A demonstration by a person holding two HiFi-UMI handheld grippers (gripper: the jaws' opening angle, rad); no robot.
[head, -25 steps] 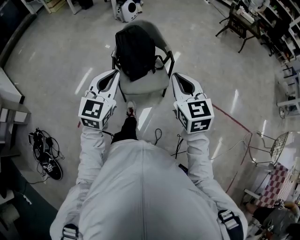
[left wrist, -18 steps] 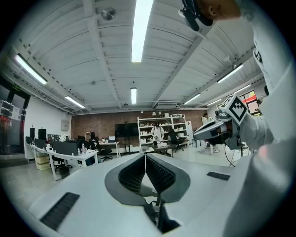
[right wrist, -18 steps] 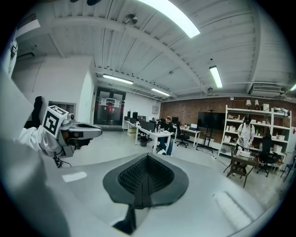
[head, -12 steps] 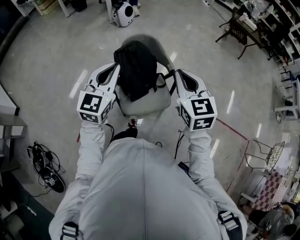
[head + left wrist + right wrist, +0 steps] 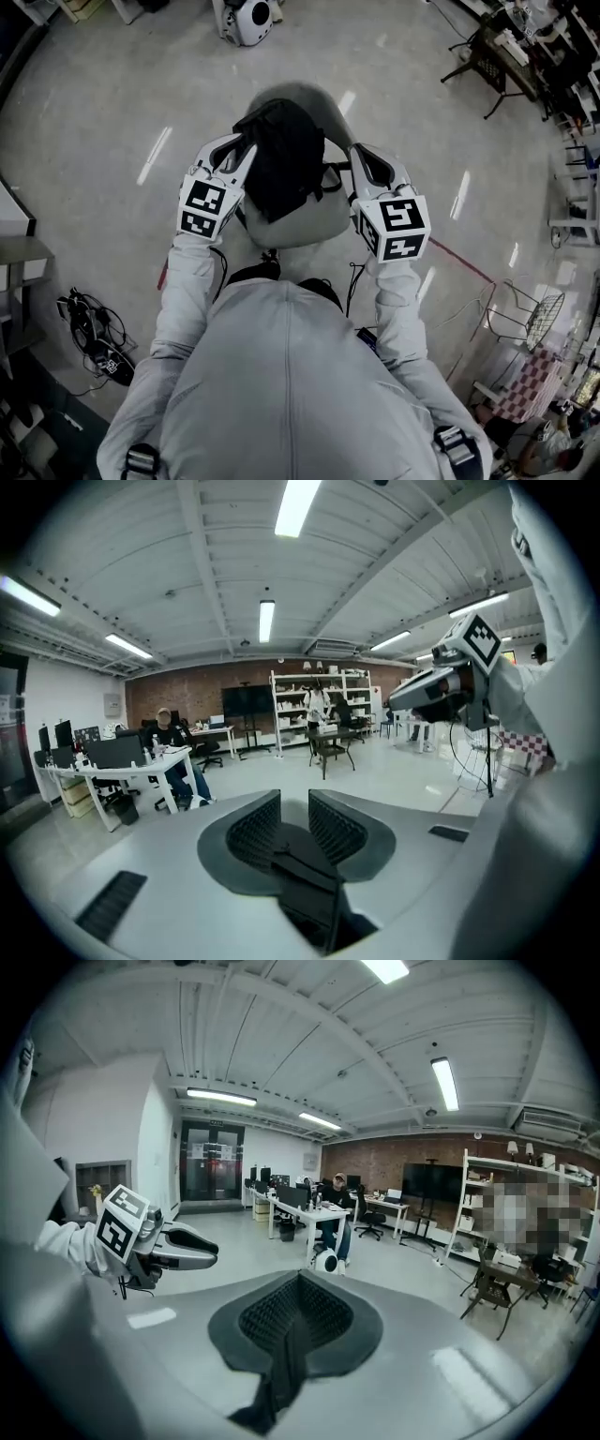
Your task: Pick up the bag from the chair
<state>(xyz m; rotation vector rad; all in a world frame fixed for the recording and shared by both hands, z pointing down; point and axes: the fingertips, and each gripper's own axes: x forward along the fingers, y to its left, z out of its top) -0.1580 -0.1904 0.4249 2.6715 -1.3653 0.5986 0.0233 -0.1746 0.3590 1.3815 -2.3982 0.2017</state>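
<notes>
A black bag lies on a grey chair straight ahead of me in the head view, leaning against the backrest. My left gripper sits at the bag's left side, close against it, its jaws a little apart with nothing between them. On the bag's right, beside the armrest, my right gripper has its jaws pressed together. Both gripper views look out across the room, so neither shows the bag. Each one catches the other gripper: right gripper, left gripper.
A white round machine stands on the floor beyond the chair. Cables and gear lie at the left, and a wire chair is at the right. The gripper views show desks with a seated person, and shelving.
The chair and bag have come closer beneath me. Both grippers moved forward from the seat's front corners to either side of the bag, the left one now close against it.
</notes>
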